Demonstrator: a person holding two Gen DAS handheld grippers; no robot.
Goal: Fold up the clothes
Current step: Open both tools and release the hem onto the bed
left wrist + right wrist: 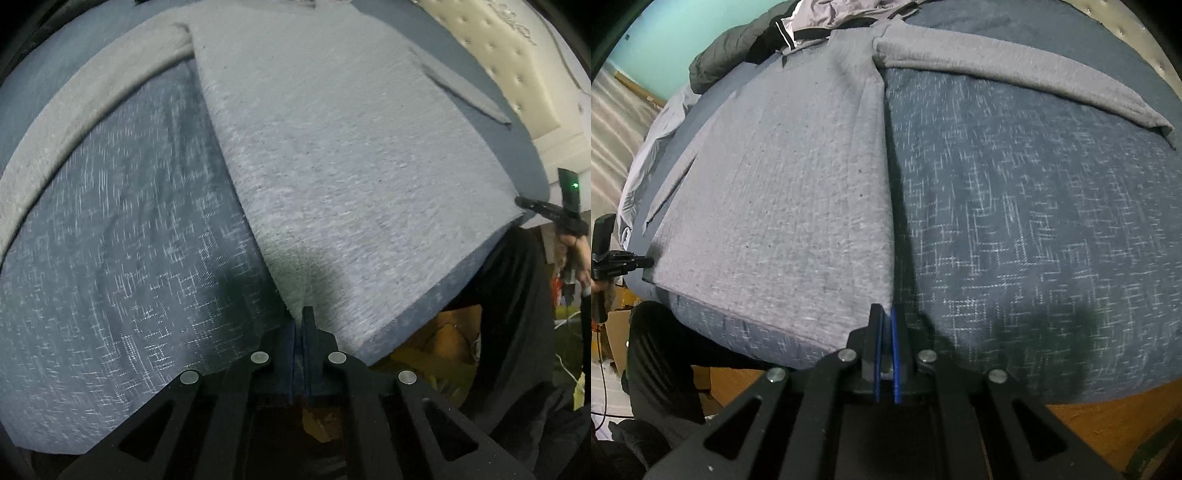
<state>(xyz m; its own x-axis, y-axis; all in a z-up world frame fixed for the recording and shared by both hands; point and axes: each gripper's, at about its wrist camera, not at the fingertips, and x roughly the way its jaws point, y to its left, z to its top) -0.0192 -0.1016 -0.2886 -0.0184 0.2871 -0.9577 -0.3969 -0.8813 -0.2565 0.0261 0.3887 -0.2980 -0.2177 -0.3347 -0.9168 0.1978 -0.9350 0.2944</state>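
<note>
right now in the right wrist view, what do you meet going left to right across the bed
other gripper at the left edge → grey sweater body → bare blue patterned bedcover → end of the sweater's sleeve

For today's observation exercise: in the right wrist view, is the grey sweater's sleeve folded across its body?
No. The sleeve of the grey sweater lies stretched out sideways over the blue bedcover.

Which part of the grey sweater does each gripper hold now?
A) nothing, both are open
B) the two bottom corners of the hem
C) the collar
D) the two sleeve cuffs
B: the left gripper and the right gripper are each shut on a bottom corner of the grey sweater, whose sleeves lie free.
</note>
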